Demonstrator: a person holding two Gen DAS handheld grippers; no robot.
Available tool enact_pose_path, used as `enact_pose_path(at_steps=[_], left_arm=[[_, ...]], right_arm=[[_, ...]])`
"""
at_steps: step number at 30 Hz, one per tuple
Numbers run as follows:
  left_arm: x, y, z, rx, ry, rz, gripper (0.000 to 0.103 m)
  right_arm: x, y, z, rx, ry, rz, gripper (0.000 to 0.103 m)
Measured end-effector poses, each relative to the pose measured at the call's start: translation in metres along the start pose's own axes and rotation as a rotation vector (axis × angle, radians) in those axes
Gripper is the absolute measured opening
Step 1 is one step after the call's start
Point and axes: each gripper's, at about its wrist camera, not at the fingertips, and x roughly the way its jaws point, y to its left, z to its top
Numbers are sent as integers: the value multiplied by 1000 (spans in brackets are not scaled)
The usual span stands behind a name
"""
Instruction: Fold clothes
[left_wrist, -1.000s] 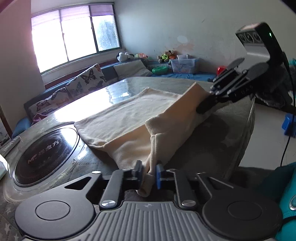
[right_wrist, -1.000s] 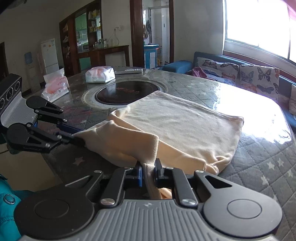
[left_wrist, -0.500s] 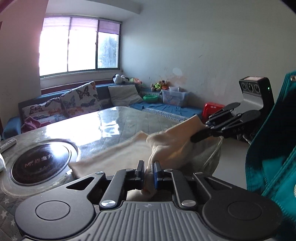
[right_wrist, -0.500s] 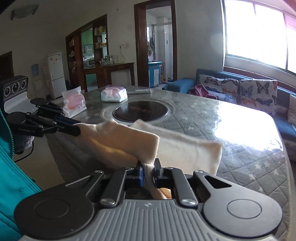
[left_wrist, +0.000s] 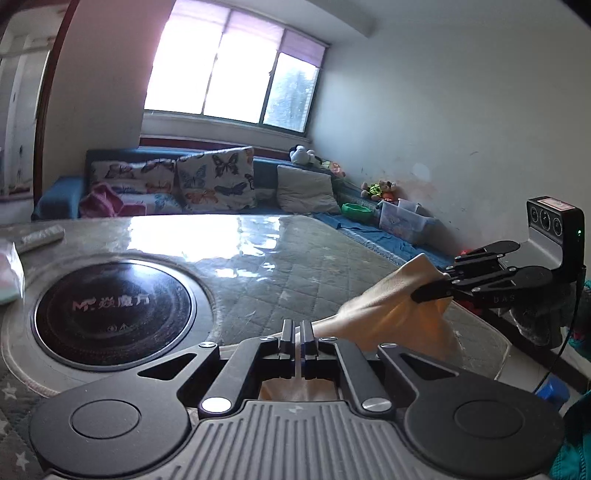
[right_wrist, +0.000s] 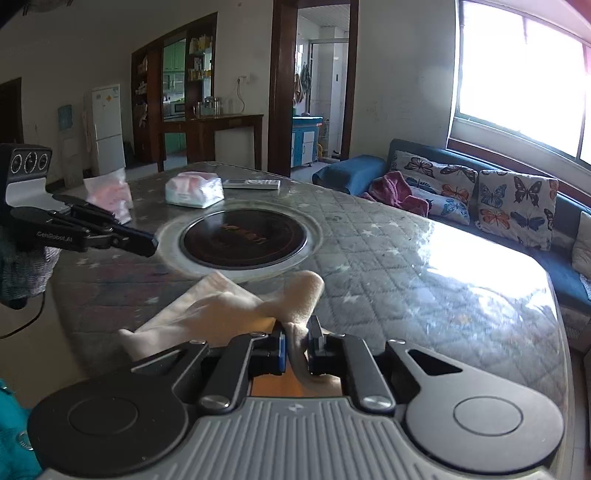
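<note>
Cream garment (left_wrist: 388, 310) between both hand-held grippers

Big rounded table (right_wrist: 424, 266), grey quilted cover w/ small white stars under a clear glossy sheet; window glare on the far side. Round black cooktop (right_wrist: 243, 238) sunk in the middle, pale ring around it, faint logo on the glass. Beyond it: white tissue pack (right_wrist: 194, 190), a remote (right_wrist: 252, 183) just beside that, and a pinkish plastic bag (right_wrist: 110, 194) near the left edge. Cream cloth (right_wrist: 229, 306) sits at the near edge, bunched; can't tell how much actually rests on the table.
</note>
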Motion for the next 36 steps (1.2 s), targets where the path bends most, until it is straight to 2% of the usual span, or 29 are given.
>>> enact_pose_path(at_steps=[4,5,6,8,12,17,19,21,24,27,30,32,34,36], left_arm=[[22,8,-4,-16,56,42,11],[28,8,-6,-12,72,45,17],[34,6,-9,-11,87,52,29],[46,5,-11,-13,119,65,45],[67,8,-15,-34,173,88,48],[83,10,-21,-52,220,93,46],[85,9,-22,-52,221,85,30],[82,7,-21,-46,205,90,6],[68,-1,-15,-39,147,108,5],[41,-11,-2,-17,35,125,5],[20,-18,4,26,-86,197,5],[30,-13,0,39,-63,258,5],[45,-2,-8,18,-8,291,5],[56,7,-17,-6,34,313,7]], right_arm=[[14,-6,1,-3,22,2,9],[15,-6,0,-9,25,1,9],[16,-5,-2,-12,28,1,9],[16,-6,-5,-8,32,2,9],[17,-9,-9,2,38,-3,9],[22,-10,-14,1,48,-2,9],[23,-11,-15,-1,49,-3,9],[24,-11,-17,-2,53,0,9],[22,-11,-14,-9,43,-8,9],[19,-12,-7,-24,18,-17,9],[29,-15,6,-32,-35,-28,9],[48,-20,9,-12,-37,-28,12],[71,-27,7,19,-18,-31,21],[96,-35,-1,56,22,-53,22]])
